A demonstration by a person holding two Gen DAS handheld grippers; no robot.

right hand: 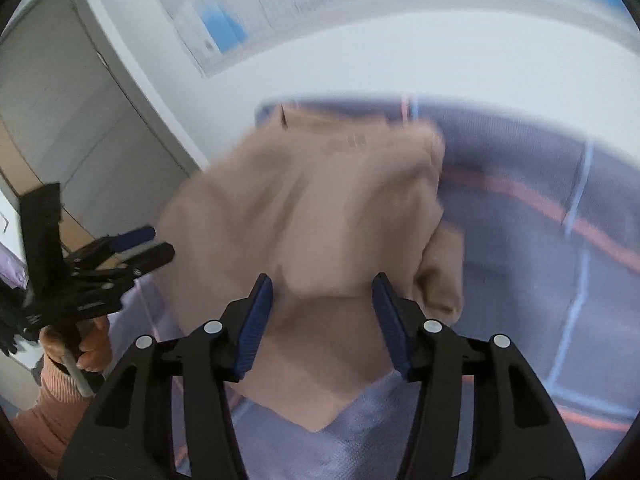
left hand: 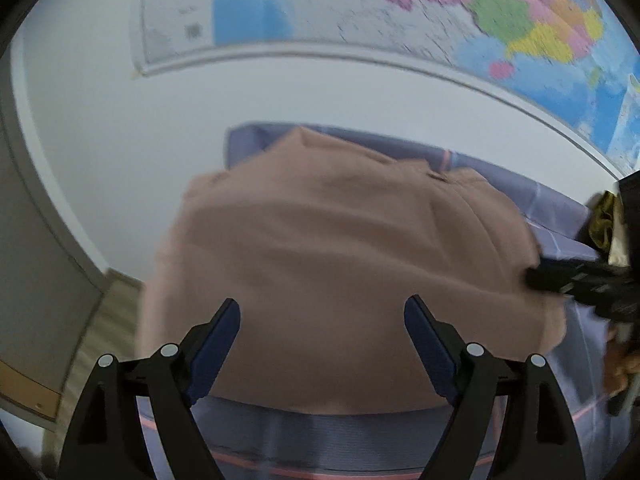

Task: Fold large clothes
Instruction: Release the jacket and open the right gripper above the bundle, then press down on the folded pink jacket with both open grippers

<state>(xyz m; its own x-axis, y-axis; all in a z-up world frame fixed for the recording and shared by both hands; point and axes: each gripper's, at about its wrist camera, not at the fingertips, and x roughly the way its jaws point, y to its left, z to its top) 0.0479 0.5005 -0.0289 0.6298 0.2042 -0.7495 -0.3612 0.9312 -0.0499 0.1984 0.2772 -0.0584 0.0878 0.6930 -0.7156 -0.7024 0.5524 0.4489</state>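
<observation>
A large tan garment (left hand: 340,248) lies folded over on a lavender bed sheet (left hand: 320,436) with pink and blue lines. My left gripper (left hand: 322,308) is open and empty, its blue pads just above the garment's near edge. My right gripper (right hand: 322,284) is open and empty over the garment (right hand: 320,208) near a folded corner. In the left wrist view the right gripper (left hand: 580,280) shows at the garment's right edge. In the right wrist view the left gripper (right hand: 148,244) shows open at the garment's left side.
A white wall with a coloured map (left hand: 520,20) rises behind the bed. A grey door (right hand: 60,100) stands at the left. A dark and yellow pile (left hand: 608,220) sits at the bed's right. The person's hand in a peach sleeve (right hand: 80,344) holds the left gripper.
</observation>
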